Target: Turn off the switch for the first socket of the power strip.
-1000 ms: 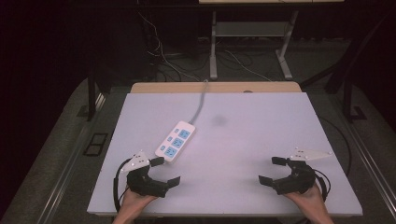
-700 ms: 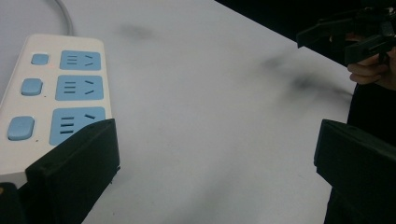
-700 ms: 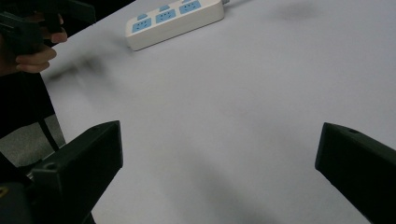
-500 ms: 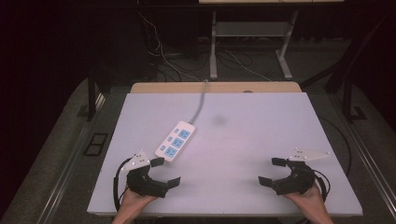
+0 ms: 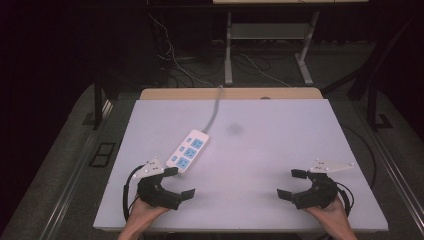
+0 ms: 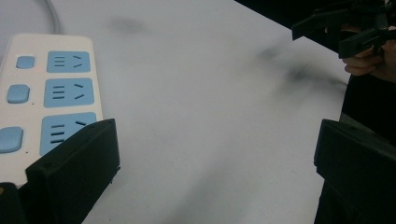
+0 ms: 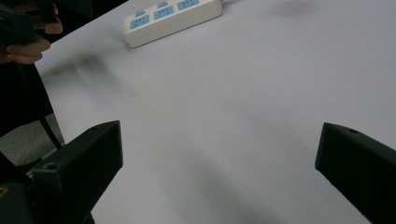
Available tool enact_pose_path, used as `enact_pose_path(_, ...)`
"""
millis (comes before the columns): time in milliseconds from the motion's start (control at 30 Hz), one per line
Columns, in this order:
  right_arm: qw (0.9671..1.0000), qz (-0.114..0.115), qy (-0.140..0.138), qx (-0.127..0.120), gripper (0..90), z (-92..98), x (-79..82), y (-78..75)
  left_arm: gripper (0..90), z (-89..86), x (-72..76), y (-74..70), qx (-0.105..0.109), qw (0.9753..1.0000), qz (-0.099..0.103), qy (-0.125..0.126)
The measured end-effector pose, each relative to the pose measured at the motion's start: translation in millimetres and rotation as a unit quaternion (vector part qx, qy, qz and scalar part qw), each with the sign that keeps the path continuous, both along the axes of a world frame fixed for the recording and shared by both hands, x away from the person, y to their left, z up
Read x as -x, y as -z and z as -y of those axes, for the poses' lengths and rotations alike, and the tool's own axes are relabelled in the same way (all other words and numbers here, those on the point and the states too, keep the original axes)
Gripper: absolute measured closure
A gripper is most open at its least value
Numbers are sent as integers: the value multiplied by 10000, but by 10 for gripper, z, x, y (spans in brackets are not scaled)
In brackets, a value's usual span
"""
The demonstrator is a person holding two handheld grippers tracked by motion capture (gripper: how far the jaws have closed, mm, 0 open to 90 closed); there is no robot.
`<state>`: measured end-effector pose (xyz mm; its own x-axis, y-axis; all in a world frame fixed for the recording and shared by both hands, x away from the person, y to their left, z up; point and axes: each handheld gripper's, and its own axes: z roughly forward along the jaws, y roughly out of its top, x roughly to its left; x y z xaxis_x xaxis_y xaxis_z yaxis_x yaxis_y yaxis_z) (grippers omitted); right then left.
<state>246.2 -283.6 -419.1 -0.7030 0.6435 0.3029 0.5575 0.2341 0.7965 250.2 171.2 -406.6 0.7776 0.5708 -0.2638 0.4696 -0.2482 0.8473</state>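
We are holding the left hand-held gripper (image 5: 179, 182) and right hand-held gripper (image 5: 292, 184) wide open and empty at the bench's (image 5: 280, 150) lower corners, the strip (image 5: 188, 150) lying untouched left of centre.

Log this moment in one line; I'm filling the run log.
left gripper: open, beside power strip | right gripper: open, over bare table

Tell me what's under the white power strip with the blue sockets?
The power strip lies flat on the white table, its grey cord trailing off the far edge. The tabletop right beneath the strip is covered, so anything under it cannot be seen.
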Motion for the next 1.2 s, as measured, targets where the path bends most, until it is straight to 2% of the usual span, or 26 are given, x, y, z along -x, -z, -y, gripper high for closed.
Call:
enact_pose_path(533, 10000, -16, 46, 1, 6, 10, 1, 6, 0, 23, -118, -130, -127, 9998, -80, 112)
enact_pose_path(1200, 10000, 2, 59, 18, 6, 17, 4, 12, 0, -12, -306, -291, -260, 9995, -104, 134)
